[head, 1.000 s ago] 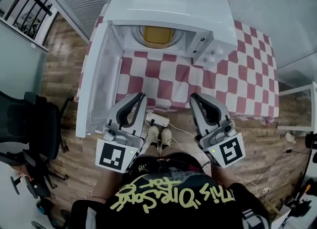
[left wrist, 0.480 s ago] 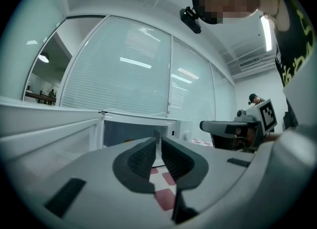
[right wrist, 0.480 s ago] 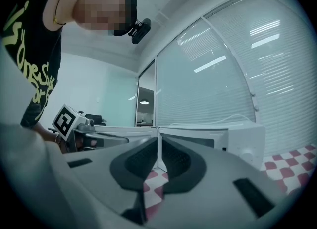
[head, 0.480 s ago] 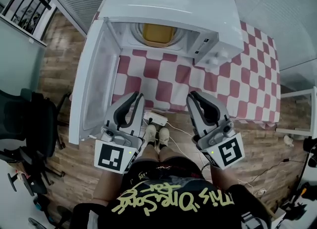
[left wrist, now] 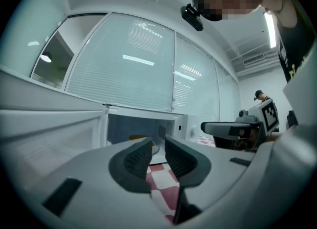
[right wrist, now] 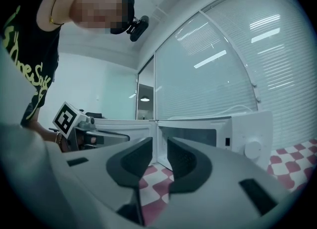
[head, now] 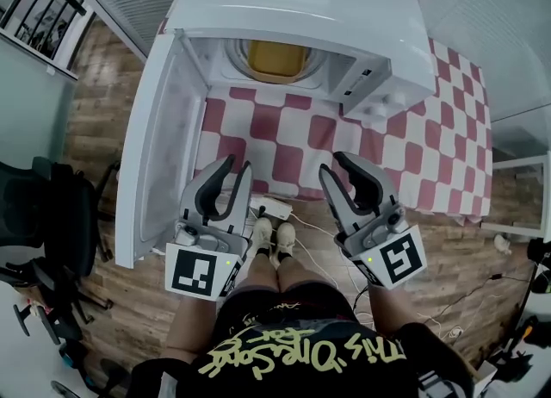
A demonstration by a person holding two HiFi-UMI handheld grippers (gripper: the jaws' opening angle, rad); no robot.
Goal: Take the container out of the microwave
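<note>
Container [head: 275, 60]: inside open microwave [head: 344, 9] on counter [head: 284, 142] | left tool [head: 236, 165]: narrow gap, jaws just opening, empty | right tool [head: 336, 165]: same, empty | relation: container ahead, well apart, apparently slightly nearer left tool

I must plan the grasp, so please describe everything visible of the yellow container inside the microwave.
The container is yellow, with rounded corners and a smooth top, plastic by its look. It sits upright on the pale round turntable inside the open white microwave. Nothing else touches it.
</note>
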